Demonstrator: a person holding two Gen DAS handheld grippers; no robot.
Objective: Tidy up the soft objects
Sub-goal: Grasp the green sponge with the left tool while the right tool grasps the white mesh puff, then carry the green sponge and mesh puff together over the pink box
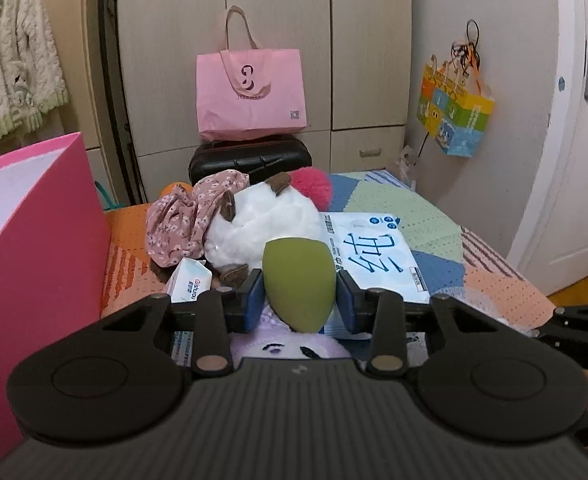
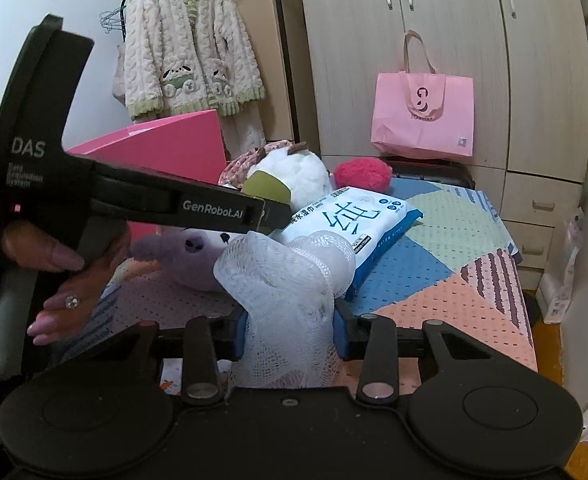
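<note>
Both grippers are loaded, the left gripper (image 1: 300, 294) clamping the green sponge (image 1: 299, 280) and the right gripper (image 2: 290, 336) the white mesh puff (image 2: 290, 280), while plush toys (image 1: 262, 220), wipes (image 1: 374, 256) and more wait right of the pink box (image 1: 34, 240).

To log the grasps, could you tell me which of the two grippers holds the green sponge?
The left gripper holds the green sponge; the right gripper is shut on a white mesh puff.
</note>
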